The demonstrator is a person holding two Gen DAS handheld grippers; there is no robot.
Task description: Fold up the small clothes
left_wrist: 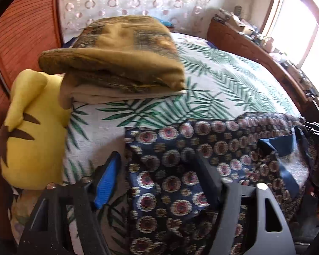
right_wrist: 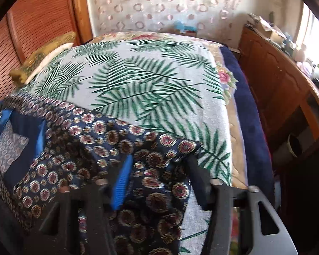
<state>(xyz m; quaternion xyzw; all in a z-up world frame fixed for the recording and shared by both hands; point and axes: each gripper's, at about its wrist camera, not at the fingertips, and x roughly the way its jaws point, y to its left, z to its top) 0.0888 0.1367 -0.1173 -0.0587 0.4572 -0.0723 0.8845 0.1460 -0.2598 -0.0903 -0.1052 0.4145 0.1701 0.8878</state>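
A navy garment with a medallion print (left_wrist: 176,170) lies spread on the near part of a bed covered by a palm-leaf sheet (left_wrist: 223,80), its pale lining and blue trim showing at an opening near its middle. The left gripper (left_wrist: 157,176) stands with its fingers apart, straddling the garment's left edge; the right gripper (right_wrist: 157,170) is likewise spread, with the garment's right corner lying between its fingers. Neither seems to have pinched the cloth yet. A stack of already folded olive and tan clothes (left_wrist: 117,63) sits farther back on the bed, beside a yellow plush toy (left_wrist: 32,127).

The step in hand looks like taking hold of both near corners to begin a fold. To do it well, each pair of fingers should close on the full thickness of cloth at matching points along the hem, so the fabric lifts evenly; then both should carry the edge across together, keeping it taut to avoid creases and a skewed fold line
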